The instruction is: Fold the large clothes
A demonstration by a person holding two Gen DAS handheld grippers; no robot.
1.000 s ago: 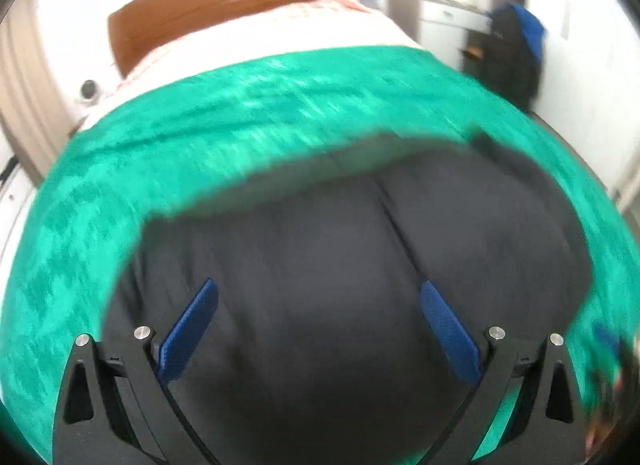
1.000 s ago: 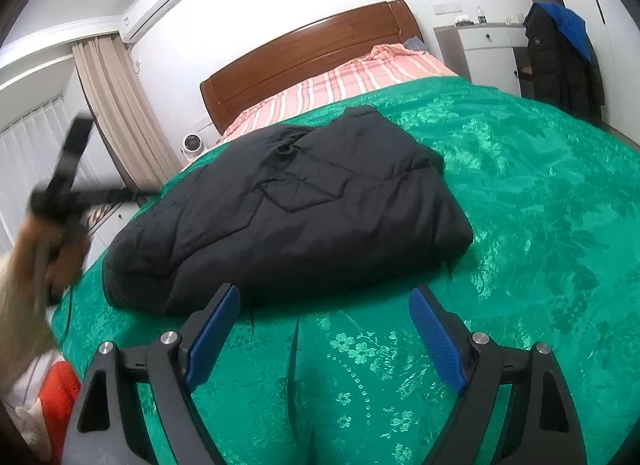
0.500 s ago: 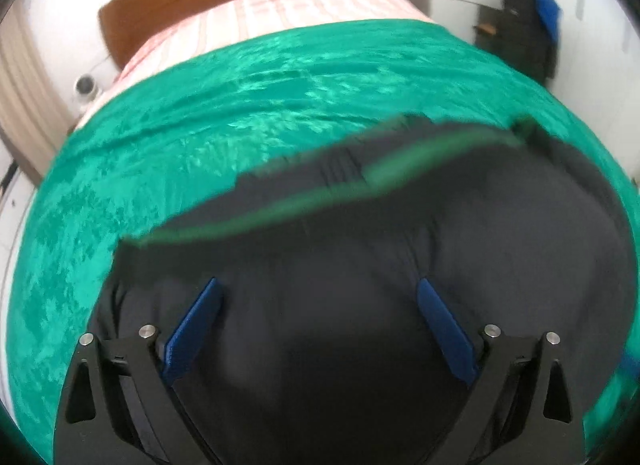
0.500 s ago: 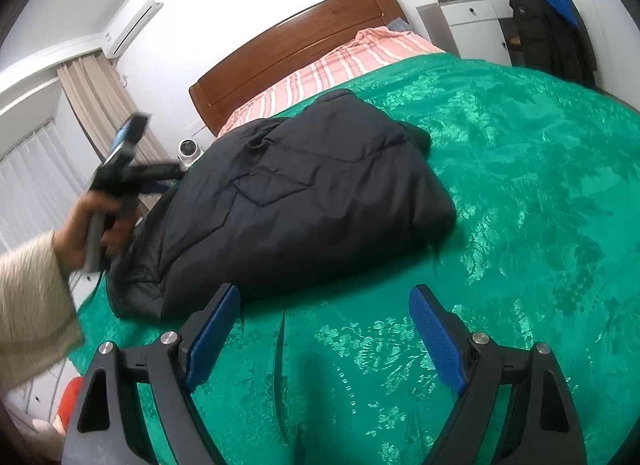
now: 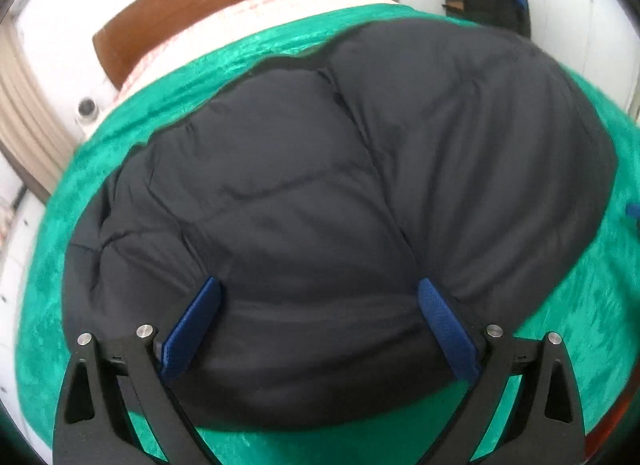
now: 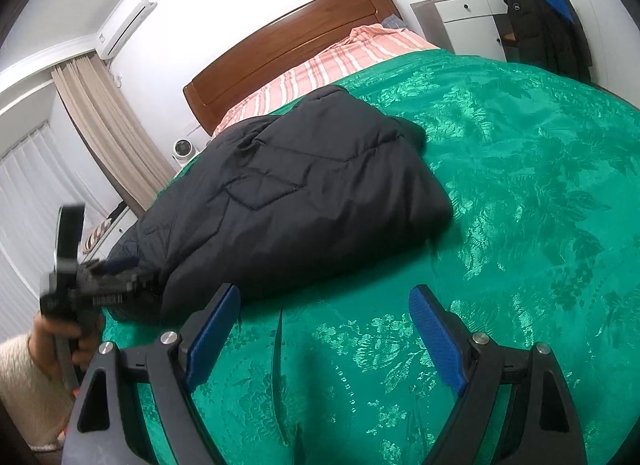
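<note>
A black puffy jacket (image 6: pixel 304 201) lies folded in a thick bundle on the green bedspread (image 6: pixel 520 225). In the left wrist view the jacket (image 5: pixel 340 193) fills most of the picture. My left gripper (image 5: pixel 318 284) is open, its blue pads (image 5: pixel 196 321) spread wide just over the jacket's near edge, with nothing pinched. From the right wrist view, that left gripper (image 6: pixel 116 277) appears blurred at the jacket's near left end, held by a hand (image 6: pixel 64 341). My right gripper (image 6: pixel 324 291) is open over bare bedspread, in front of the jacket and apart from it.
A wooden headboard (image 6: pixel 288 49) and a pink striped sheet (image 6: pixel 340 61) lie beyond the jacket. At the back right, a white cabinet (image 6: pixel 468 21) stands next to a dark hanging coat (image 6: pixel 544 33). Curtains (image 6: pixel 108 137) hang at the left. Bare bedspread stretches right of the jacket.
My left gripper has dropped down and in toward the jacket's near left end, so the jacket now fills its view. The right gripper has barely moved and stays open.
</note>
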